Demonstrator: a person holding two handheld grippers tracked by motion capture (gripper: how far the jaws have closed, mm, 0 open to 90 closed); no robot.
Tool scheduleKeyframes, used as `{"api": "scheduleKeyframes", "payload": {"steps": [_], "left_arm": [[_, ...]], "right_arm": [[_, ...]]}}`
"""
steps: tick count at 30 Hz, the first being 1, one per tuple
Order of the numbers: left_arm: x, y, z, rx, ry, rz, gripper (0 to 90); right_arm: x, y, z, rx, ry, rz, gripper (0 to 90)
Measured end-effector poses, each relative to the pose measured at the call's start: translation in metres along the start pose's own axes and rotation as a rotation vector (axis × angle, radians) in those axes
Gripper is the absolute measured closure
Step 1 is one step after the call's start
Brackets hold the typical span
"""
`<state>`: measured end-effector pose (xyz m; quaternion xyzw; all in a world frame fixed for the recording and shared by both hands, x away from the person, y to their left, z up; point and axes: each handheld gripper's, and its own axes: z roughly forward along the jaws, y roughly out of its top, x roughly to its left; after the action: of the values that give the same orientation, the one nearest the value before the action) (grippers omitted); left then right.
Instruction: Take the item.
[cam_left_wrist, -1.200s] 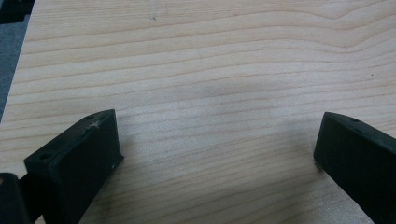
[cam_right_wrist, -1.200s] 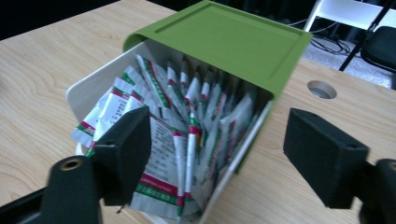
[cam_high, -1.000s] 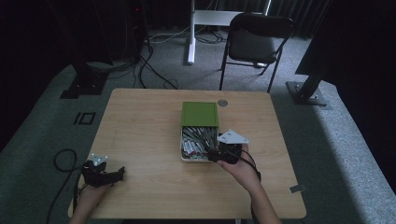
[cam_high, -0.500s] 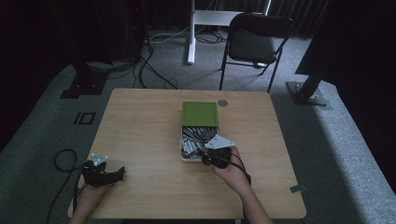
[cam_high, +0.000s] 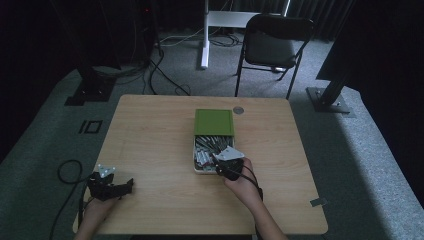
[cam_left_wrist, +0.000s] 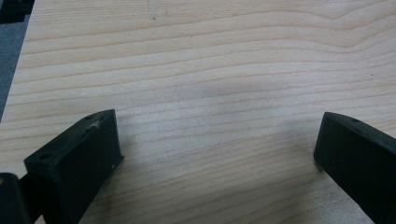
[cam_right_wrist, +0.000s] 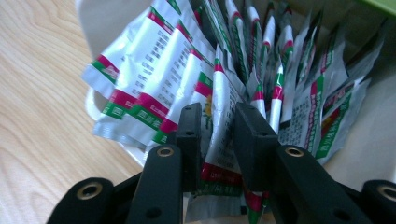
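Reaching into an open box (cam_high: 197, 167) near the middle of a wooden table (cam_high: 150, 130), the right gripper (cam_right_wrist: 215, 135) has just been closing its jaws around one silver sachet (cam_right_wrist: 223, 121) printed with red and green bands. The right gripper view shows that packet standing between the two black jaws among a crowded row of like sachets (cam_right_wrist: 280, 70), the pads drawn in close on either face of it; whether they already press it firmly is hard to tell, though the grip looks all but made. In the high view the right gripper (cam_high: 226, 161) sits at the near end of the box, whose green lid (cam_high: 214, 121) lies over the far half. A small round disc (cam_high: 238, 110) rests on the table just beyond the lid.

At the table's near left corner, the left gripper (cam_high: 111, 187) rests idle, well apart from the box. Its own view shows the jaws spread wide over bare wood, with nothing between them.

Judging by the scene, the step in hand is picking a single sachet out of the box. The next move likely calls for a firm pinch and a straight lift, so the neighbouring packets, packed tight beside it, are not dragged out too.
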<state>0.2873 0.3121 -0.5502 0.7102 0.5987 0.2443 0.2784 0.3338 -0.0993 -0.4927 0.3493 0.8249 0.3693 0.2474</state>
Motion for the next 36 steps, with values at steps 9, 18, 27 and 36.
{"api": "scheduleKeyframes", "payload": {"steps": [9, 18, 27, 36], "left_arm": [[0.0, 0.0, 0.0, 0.0, 0.0, 0.0, 1.3], [0.0, 0.0, 0.0, 0.0, 0.0, 0.0, 1.3], [0.0, 0.0, 0.0, 0.001, 0.0, 0.001, 1.3], [0.0, 0.0, 0.0, 0.0, 0.0, 0.0, 1.3]], "right_arm": [[0.001, 0.0, -0.001, 0.018, -0.06, 0.005, 88.3], [-0.001, 0.01, -0.017, -0.017, 0.008, 0.045, 88.6], [-0.004, 0.032, -0.043, -0.109, 0.05, 0.061, 88.9], [-0.023, 0.049, -0.068, -0.19, -0.008, 0.081, 88.8]]}}
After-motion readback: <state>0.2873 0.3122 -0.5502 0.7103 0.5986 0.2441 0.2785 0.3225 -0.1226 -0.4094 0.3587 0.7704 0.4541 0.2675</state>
